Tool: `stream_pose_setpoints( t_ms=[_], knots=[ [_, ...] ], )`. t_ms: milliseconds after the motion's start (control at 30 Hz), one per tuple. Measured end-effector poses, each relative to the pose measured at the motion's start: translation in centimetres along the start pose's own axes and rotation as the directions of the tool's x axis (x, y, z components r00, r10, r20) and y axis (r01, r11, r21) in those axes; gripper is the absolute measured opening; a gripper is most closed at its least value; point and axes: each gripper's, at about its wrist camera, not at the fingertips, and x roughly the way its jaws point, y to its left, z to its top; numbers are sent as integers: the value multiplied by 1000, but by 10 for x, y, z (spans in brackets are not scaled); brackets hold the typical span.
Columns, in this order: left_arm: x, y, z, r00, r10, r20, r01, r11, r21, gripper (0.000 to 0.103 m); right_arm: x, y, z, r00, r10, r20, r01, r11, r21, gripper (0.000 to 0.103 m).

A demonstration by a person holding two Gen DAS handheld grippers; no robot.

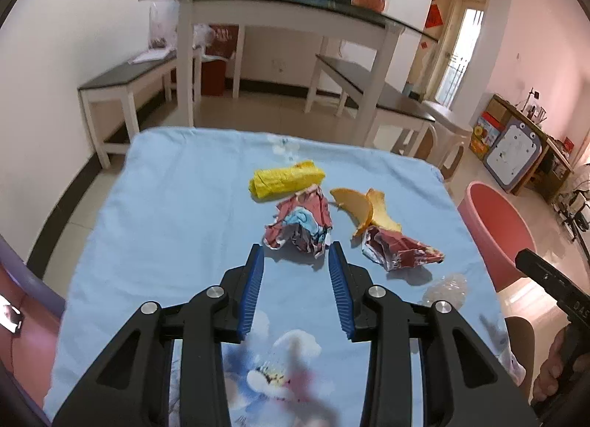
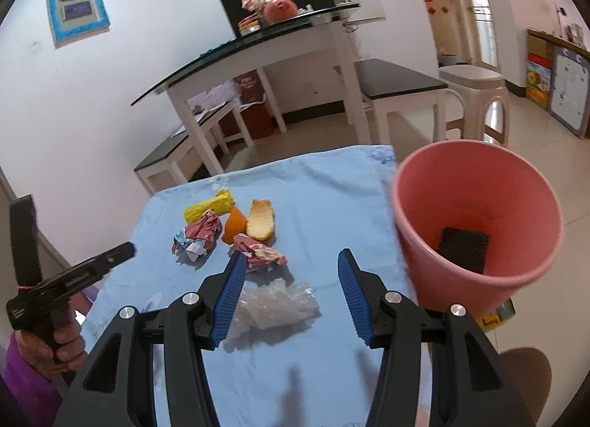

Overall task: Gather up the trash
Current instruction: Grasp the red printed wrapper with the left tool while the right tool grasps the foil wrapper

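On the light blue cloth [image 1: 177, 228] lie a yellow roll [image 1: 285, 179], a crumpled red-and-blue paper ball [image 1: 300, 224], orange peels [image 1: 363, 207], a second crumpled red paper [image 1: 400, 252] and a clear plastic wrapper [image 1: 446, 287]. My left gripper [image 1: 297, 255] is open, just short of the first paper ball. My right gripper [image 2: 291, 261] is open above the plastic wrapper [image 2: 274, 303], with the second red paper [image 2: 260, 253] at its left fingertip. The pink bin [image 2: 475, 220] stands at the table's right edge with a black sponge [image 2: 462, 250] inside.
The yellow roll [image 2: 208, 207], first paper ball [image 2: 199, 237] and peels [image 2: 254, 224] also show in the right wrist view. A glass-topped white table [image 1: 280, 10], benches [image 1: 125, 80] and a plastic stool [image 2: 475, 95] stand beyond. The pink bin [image 1: 494, 231] sits right.
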Motion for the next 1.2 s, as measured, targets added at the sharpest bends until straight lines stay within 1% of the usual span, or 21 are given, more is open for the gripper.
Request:
stream_pose_setpoints(
  t_ms=[167, 267, 333, 400, 567, 633, 700, 733, 767, 833, 900, 1067, 1133, 1200],
  knots=[
    [25, -2, 11, 999, -12, -31, 12, 1000, -11, 37, 18, 7, 6, 999, 28, -25, -29, 999, -28, 52],
    [39, -8, 17, 999, -9, -42, 9, 1000, 11, 37, 29, 9, 10, 998, 46, -44, -48, 998, -34, 57],
    [47, -13, 20, 999, -8, -49, 9, 999, 30, 37, 37, 9, 13, 997, 53, -56, -55, 998, -37, 57],
    [59, -17, 22, 998, 11, -57, -8, 999, 51, 37, 43, 10, 15, 996, 62, -67, -65, 997, -41, 57],
    [84, -15, 21, 995, 32, -96, -27, 998, 54, 37, 64, 17, 18, 991, 74, -112, -81, 995, -64, 62],
    [89, -14, 18, 995, 23, -101, -18, 998, 52, 37, 72, 21, 17, 988, 80, -132, -91, 993, -75, 62],
    [90, -13, 16, 995, 19, -96, -14, 999, 51, 36, 80, 25, 18, 984, 86, -154, -101, 991, -88, 62],
    [89, -13, 16, 996, 14, -91, -10, 999, 48, 32, 85, 27, 18, 982, 90, -164, -107, 989, -97, 62],
    [87, -13, 15, 996, 5, -87, -1, 999, 47, 19, 88, 30, 17, 981, 92, -171, -111, 988, -106, 62],
    [84, -12, 15, 996, 2, -84, 1, 999, 40, 16, 94, 34, 17, 980, 90, -180, -113, 986, -121, 62],
    [77, -11, 13, 997, 5, -73, -2, 999, 37, 14, 100, 36, 16, 977, 87, -193, -113, 985, -132, 62],
    [55, -6, 7, 999, 1, -51, -1, 1000, 8, 13, 112, 40, 12, 970, 79, -230, -115, 982, -149, 62],
    [46, -5, 4, 999, 3, -43, -3, 1000, -1, 13, 115, 42, 9, 968, 74, -238, -114, 981, -157, 59],
    [37, -4, 0, 999, 0, -40, -1, 1000, -15, 13, 117, 43, 5, 966, 65, -250, -108, 980, -164, 49]
  ],
)
